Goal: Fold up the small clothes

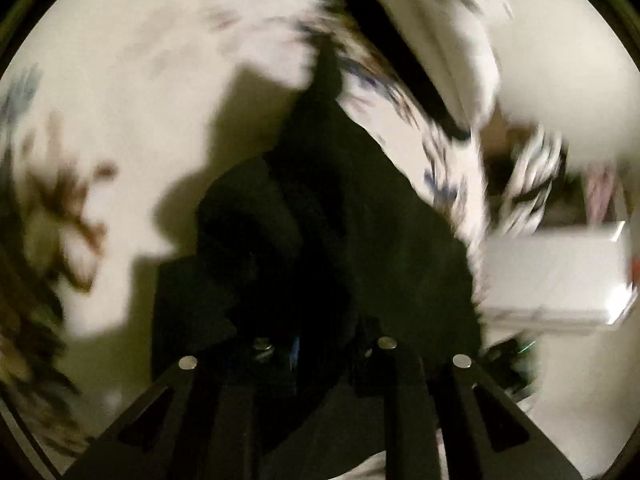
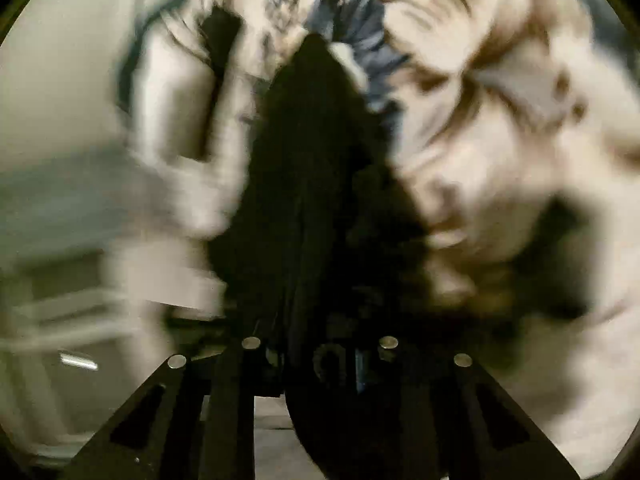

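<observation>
A: Status on the left gripper?

B: Its fingers are clenched on a black garment. The cloth runs up out of the grip in a dark bunched mass and narrows to a point near the top middle of the view.

A: Where's the garment relative to the surface?

B: Hanging in front of a white sheet with a floral print, brown and blue flowers. It throws a hard shadow on the sheet to the left. Can't tell if the far tip touches the sheet; heavy motion blur.

A: Right gripper?

B: Same story. Its fingers are closed with the same black garment pinched between them. The cloth rises as a tall dark strip, tapering toward the top centre.

A: Anything behind it there?

B: The floral sheet again, blue leaves near the top, brown smears to the right. All blurred.

A: Other stuff in frame?

B: Left view: a white box at the right edge, and a black-and-white patterned cloth just above it. A long black strip crosses the upper right; can't say what it is. Right view: a dark shape at upper left, also unidentifiable.

A: Grippers touching each other?

B: Can't tell from these views.
</observation>
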Demonstrator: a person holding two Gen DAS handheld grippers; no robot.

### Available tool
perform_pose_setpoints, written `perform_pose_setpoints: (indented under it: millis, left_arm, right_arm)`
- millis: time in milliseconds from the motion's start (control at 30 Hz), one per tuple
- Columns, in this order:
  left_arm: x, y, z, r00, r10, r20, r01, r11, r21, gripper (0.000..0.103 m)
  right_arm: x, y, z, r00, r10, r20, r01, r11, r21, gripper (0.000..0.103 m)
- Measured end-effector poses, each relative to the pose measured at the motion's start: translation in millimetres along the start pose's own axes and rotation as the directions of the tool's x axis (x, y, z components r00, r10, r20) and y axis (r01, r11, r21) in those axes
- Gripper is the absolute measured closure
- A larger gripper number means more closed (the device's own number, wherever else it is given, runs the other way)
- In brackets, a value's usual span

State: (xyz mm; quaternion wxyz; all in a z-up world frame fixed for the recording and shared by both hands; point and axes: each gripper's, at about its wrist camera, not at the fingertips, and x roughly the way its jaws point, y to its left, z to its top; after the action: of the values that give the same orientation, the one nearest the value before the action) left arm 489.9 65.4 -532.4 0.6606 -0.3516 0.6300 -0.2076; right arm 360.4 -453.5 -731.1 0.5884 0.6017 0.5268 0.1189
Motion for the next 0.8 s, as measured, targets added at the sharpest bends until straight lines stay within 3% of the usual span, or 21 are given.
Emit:
perform_pose_setpoints:
  millis: [67, 100, 133, 200, 233, 300, 333, 367, 433, 500, 567, 600, 633, 667, 733, 767, 800]
  left_arm:
    - [-0.1, 38.9, 9.0, 1.000, 0.013, 0.016, -0.011, 0.991, -0.133, 0.088]
    - [-1.2, 57.6, 13.2, 1.000, 0.011, 0.025, -0.006, 0.983, -0.182, 0.088]
    - [-2.5, 65.1, 13.9, 1.000, -0.014, 0.026, 0.019, 0.978, -0.209, 0.087]
    - [-5.6, 59.9, 15.9, 1.000, -0.023, 0.007, 0.024, 0.981, -0.192, 0.087]
    - [-9.3, 53.7, 15.2, 1.000, -0.014, 0.004, 0.015, 0.986, -0.164, 0.082]
    - [-16.7, 36.6, 12.0, 1.000, -0.008, -0.004, 0.008, 0.994, -0.111, 0.061]
    - [-19.5, 30.7, 10.4, 1.000, -0.022, 0.001, 0.022, 0.996, -0.092, 0.041]
    - [-23.5, 25.5, 9.9, 1.000, -0.015, 0.008, 0.015, 0.998, -0.066, 0.030]
    - [-13.7, 11.0, 10.3, 0.998, 0.057, 0.008, -0.057, 0.998, 0.000, 0.028]
    - [2.0, 1.4, 9.4, 0.989, 0.145, -0.004, -0.145, 0.987, 0.067, 0.028]
    - [13.2, -0.5, 6.1, 0.988, 0.154, 0.007, -0.154, 0.983, 0.102, 0.030]
    - [14.9, 0.3, 2.5, 0.991, 0.130, 0.009, -0.130, 0.985, 0.112, 0.031]
    - [16.5, -4.2, 0.2, 0.997, 0.076, 0.013, -0.077, 0.990, 0.118, 0.035]
    - [16.6, -9.9, -1.7, 1.000, 0.018, 0.002, -0.018, 0.992, 0.124, 0.039]
    - [10.4, -15.6, -5.7, 0.994, -0.106, -0.009, 0.107, 0.987, 0.117, 0.053]
    - [8.5, -14.6, -6.8, 0.985, -0.174, -0.016, 0.175, 0.980, 0.096, 0.065]
    - [6.8, -9.4, -7.5, 0.973, -0.231, -0.018, 0.232, 0.971, 0.064, 0.070]
  right_arm:
    - [-7.6, -28.9, 2.8, 0.997, 0.076, 0.025, -0.079, 0.988, 0.135, 0.079]
    - [-10.6, -47.2, 4.9, 0.998, 0.054, 0.039, -0.061, 0.979, 0.193, 0.078]
    - [-12.9, -65.3, 6.8, 0.999, -0.026, 0.044, 0.015, 0.972, 0.235, 0.078]
    - [-10.9, -78.2, 7.4, 0.993, -0.113, 0.014, 0.107, 0.967, 0.232, 0.067]
    - [-12.5, -72.0, 6.8, 0.989, -0.148, 0.018, 0.142, 0.972, 0.189, 0.063]
    - [-20.0, -50.2, 2.8, 0.969, -0.241, 0.051, 0.235, 0.967, 0.099, 0.042]
    - [-25.5, -34.5, -2.4, 0.950, -0.301, 0.089, 0.298, 0.954, 0.046, 0.036]
    - [-29.5, -27.5, -4.6, 0.943, -0.316, 0.107, 0.316, 0.949, 0.021, 0.026]
    - [-29.8, -10.7, -15.1, 0.938, -0.322, 0.125, 0.331, 0.942, -0.058, 0.019]
    - [-19.1, -5.5, -19.4, 0.930, -0.353, 0.099, 0.362, 0.927, -0.097, 0.019]
    - [-2.9, -6.7, -14.6, 0.917, -0.396, 0.056, 0.400, 0.910, -0.108, 0.021]
    - [6.1, -9.3, -15.4, 0.908, -0.414, 0.055, 0.418, 0.901, -0.118, 0.040]
    - [11.8, -9.5, -13.4, 0.903, -0.426, 0.058, 0.430, 0.894, -0.124, 0.054]
    - [15.7, -11.6, -12.5, 0.917, -0.397, 0.044, 0.400, 0.910, -0.110, 0.060]
    - [13.5, -10.6, -2.2, 0.948, -0.316, 0.027, 0.317, 0.943, -0.100, 0.065]
    - [10.0, -9.6, -5.8, 0.962, -0.272, 0.021, 0.273, 0.957, -0.103, 0.066]
    - [4.1, -11.2, -7.8, 0.983, -0.181, 0.006, 0.181, 0.981, -0.073, 0.068]
